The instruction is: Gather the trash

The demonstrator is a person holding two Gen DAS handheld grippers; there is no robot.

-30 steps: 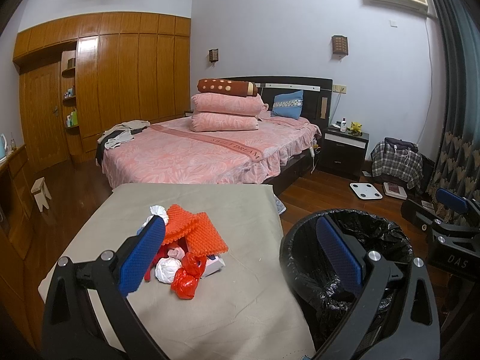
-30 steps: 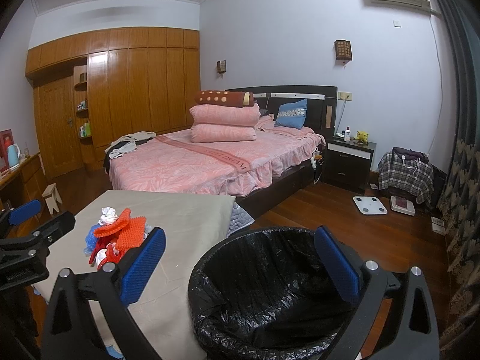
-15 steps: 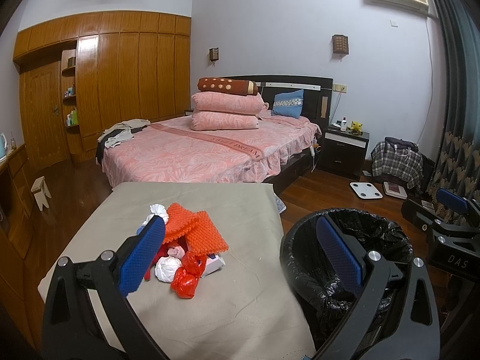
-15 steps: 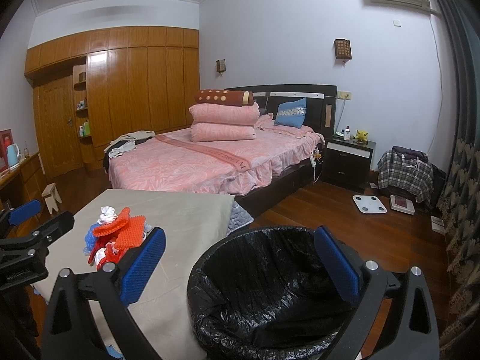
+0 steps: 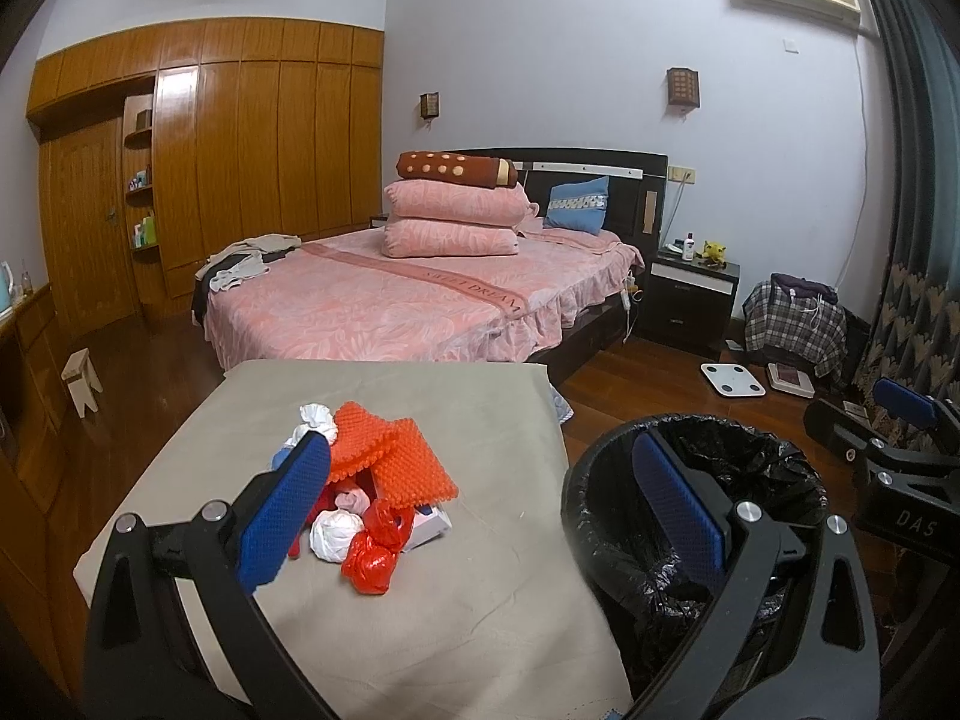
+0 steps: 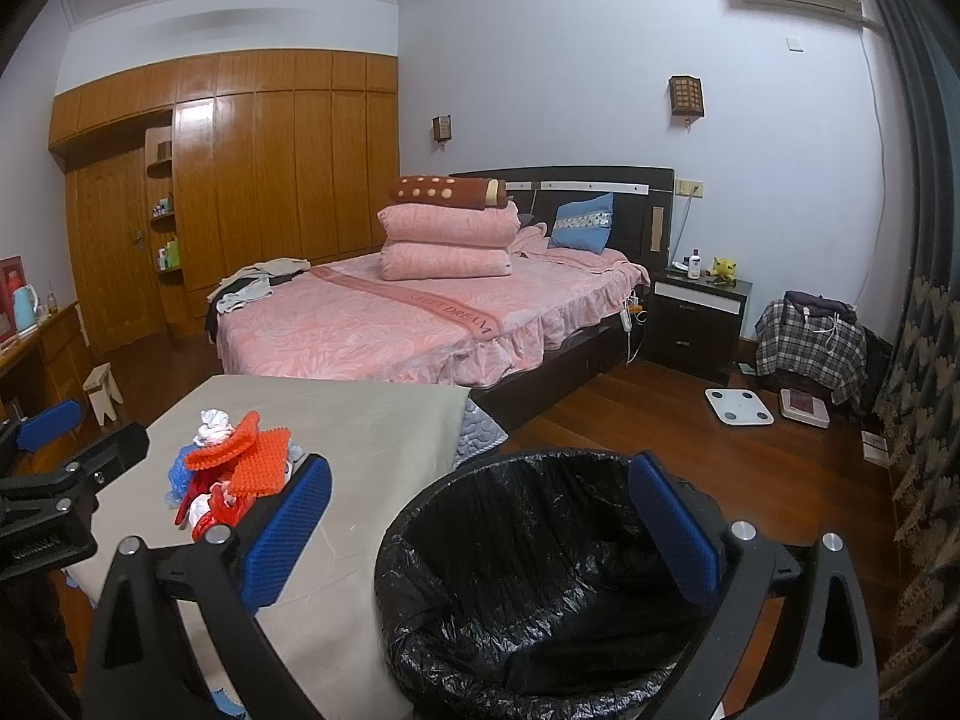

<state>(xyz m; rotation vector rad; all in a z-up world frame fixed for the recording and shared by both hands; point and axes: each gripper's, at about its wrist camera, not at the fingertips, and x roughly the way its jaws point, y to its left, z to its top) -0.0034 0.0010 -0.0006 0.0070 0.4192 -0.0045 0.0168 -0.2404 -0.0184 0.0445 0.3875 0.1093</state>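
Note:
A heap of trash (image 5: 366,498) lies on the grey-clothed table (image 5: 480,600): orange bumpy pads (image 5: 390,456), knotted white bags (image 5: 333,534), a red bag (image 5: 369,564). The same heap (image 6: 234,468) shows in the right wrist view. A black-lined bin (image 5: 690,528) (image 6: 540,570) stands right of the table. My left gripper (image 5: 480,498) is open and empty, its left finger in front of the heap. My right gripper (image 6: 480,516) is open and empty above the bin's mouth. Each gripper shows at the edge of the other's view.
A pink bed (image 5: 420,300) with stacked pillows stands beyond the table. A dark nightstand (image 5: 690,300), a white scale (image 5: 732,381) on the wooden floor and a plaid-covered bundle (image 5: 792,324) are to the right. Wooden wardrobes (image 5: 240,180) line the left wall, with a small stool (image 5: 81,378) nearby.

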